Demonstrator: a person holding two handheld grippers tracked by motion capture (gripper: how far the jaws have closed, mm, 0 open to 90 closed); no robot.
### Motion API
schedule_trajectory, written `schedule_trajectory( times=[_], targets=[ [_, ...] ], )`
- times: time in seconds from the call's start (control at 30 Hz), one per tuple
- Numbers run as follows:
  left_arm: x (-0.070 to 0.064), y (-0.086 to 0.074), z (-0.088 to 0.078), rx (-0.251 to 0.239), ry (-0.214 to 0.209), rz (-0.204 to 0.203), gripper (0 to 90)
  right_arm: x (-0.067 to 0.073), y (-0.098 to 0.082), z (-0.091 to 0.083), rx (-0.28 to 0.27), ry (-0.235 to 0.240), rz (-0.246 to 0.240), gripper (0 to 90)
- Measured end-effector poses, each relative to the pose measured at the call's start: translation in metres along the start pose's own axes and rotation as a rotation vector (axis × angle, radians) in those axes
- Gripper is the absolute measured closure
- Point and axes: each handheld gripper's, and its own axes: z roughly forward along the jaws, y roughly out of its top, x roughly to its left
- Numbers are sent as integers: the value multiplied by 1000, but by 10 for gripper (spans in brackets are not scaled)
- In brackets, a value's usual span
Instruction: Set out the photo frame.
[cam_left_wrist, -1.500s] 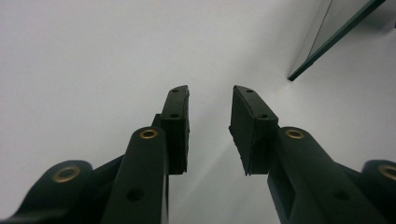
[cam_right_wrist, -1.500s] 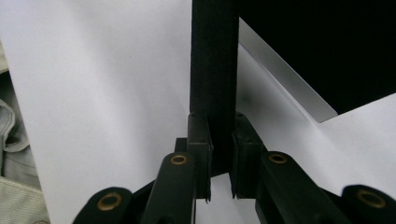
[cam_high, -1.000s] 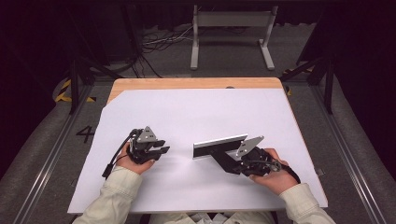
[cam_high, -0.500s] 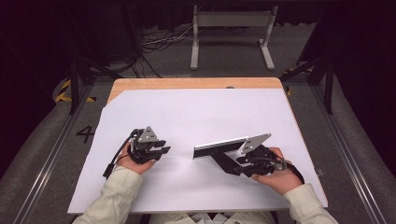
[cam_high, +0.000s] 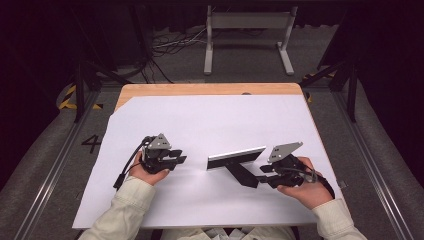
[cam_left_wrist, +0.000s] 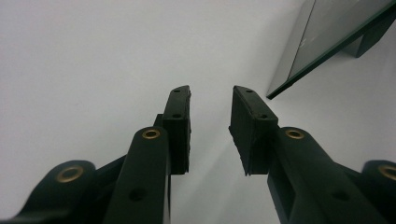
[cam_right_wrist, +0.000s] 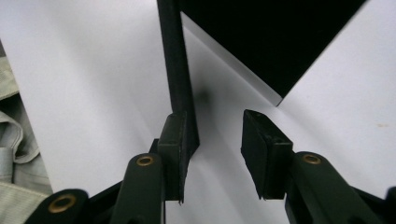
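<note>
A flat dark panel with a pale top edge (cam_high: 236, 157) stands tilted on the white sheet, propped by a black strut (cam_high: 242, 175) that runs toward my right gripper (cam_high: 262, 175). In the right gripper view that gripper (cam_right_wrist: 212, 116) is open. The strut (cam_right_wrist: 175, 56) reaches in between its jaws and lies against the left pad, while the right pad stands clear of it. The panel's dark face (cam_right_wrist: 280, 37) rises behind. My left gripper (cam_high: 179, 156) rests on the sheet left of the panel, open (cam_left_wrist: 210, 91) and empty. The panel's corner (cam_left_wrist: 327, 32) is ahead to its right.
White paper (cam_high: 210, 120) covers a wooden table (cam_high: 200, 89) with dark floor on both sides. A metal frame (cam_high: 247, 35) and cables (cam_high: 170, 45) lie beyond the far edge. A light sleeve (cam_right_wrist: 11, 130) is beside the right gripper.
The right hand and gripper have drawn a little to the right along the strut. The panel and the left gripper have hardly moved.
</note>
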Motion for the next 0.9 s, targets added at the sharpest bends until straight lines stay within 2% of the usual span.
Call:
schedule_trajectory(
  times=[0.23, 0.33, 0.6, 0.73, 0.9],
  targets=[
    [-5, 1, 1, -13, 26, 28, 684, -4, -1, -7, -59, -33, 2, 588],
    [-6, 1, 3, -22, 48, 40, 675, -6, -3, -11, -98, -51, 4, 580],
    [-8, 0, 5, -52, 66, 64, 672, -14, -7, -21, -204, -91, 28, 554],
    [-7, 0, 6, -61, 62, 65, 676, -17, -9, -23, -232, -100, 46, 556],
    [-8, 0, 6, -63, 51, 71, 682, -21, -12, -23, -230, -96, 64, 583]
  ],
)
